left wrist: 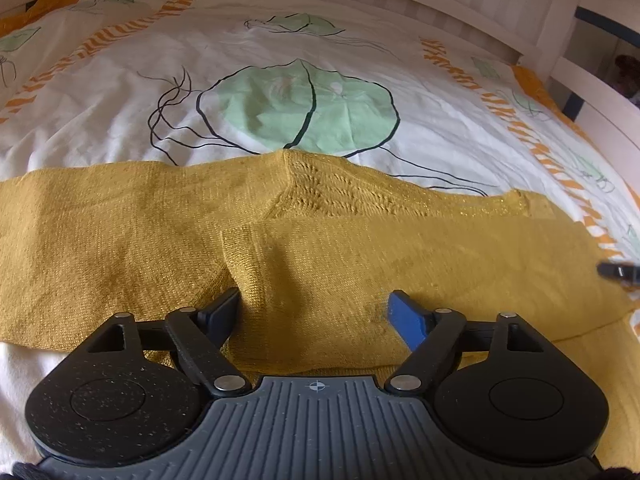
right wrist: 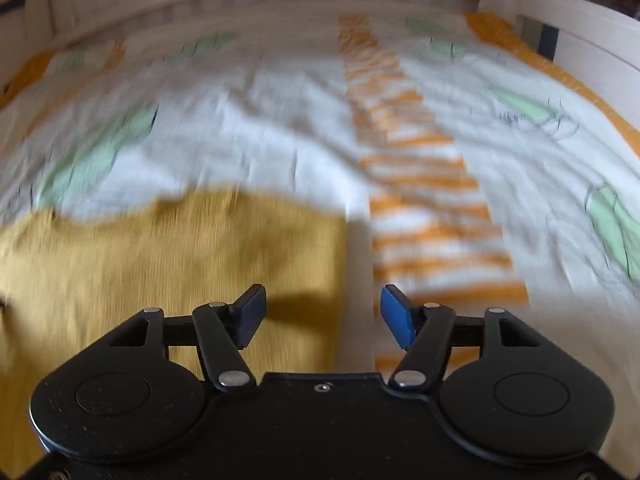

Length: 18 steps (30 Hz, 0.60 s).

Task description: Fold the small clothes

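the left gripper [left wrist: 314,314] is sitting wide open over the yellow knit sweater [left wrist: 160,232]. the right gripper [right wrist: 322,316] is hanging open, holding nothing, above the bed cover [right wrist: 280,128].

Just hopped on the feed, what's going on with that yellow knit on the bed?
A mustard knit garment lies spread on the patterned bedspread, one flap folded over its middle. The left gripper is open, low over that folded part. The right gripper is open too, above the garment's right edge; its view is motion-blurred.

place: home bedroom | evidence: patterned duvet cover [left wrist: 320,92]; white slatted bed frame [left wrist: 560,8]
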Tool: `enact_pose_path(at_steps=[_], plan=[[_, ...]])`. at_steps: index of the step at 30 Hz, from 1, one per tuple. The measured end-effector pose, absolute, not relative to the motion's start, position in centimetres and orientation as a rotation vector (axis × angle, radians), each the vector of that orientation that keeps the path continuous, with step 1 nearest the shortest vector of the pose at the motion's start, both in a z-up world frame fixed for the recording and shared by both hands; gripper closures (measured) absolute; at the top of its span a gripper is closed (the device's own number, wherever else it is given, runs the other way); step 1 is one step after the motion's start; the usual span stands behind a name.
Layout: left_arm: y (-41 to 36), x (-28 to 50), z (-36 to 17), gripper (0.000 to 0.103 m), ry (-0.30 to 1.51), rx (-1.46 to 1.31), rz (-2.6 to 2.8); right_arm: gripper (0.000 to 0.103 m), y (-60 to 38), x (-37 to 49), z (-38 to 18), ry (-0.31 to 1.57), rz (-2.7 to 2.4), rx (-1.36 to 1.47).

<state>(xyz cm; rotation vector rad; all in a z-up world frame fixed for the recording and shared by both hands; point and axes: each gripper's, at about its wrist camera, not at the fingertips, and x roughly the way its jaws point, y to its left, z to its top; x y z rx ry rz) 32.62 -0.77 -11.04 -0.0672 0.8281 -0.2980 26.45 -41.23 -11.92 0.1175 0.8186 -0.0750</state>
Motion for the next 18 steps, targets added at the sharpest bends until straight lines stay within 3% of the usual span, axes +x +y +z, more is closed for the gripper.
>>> enact_pose_path(at_steps=[4,8,18], plan=[[-1.5,32.3,-11.3,0.017,0.813,-0.018,-0.305,0.014,-42.2,23.8,-12.7,0.871,-0.112,0.108],[-2.2,31.9,-11.7,0.008,0.793,0.031,-0.308,0.013,-42.9,22.7,-12.3,0.897,-0.142,0.138],[-1.5,31.5,-11.7,0.007,0.773,0.006,-0.346,0.006,-43.1,20.9,-9.8,0.646,-0.032,0.393]])
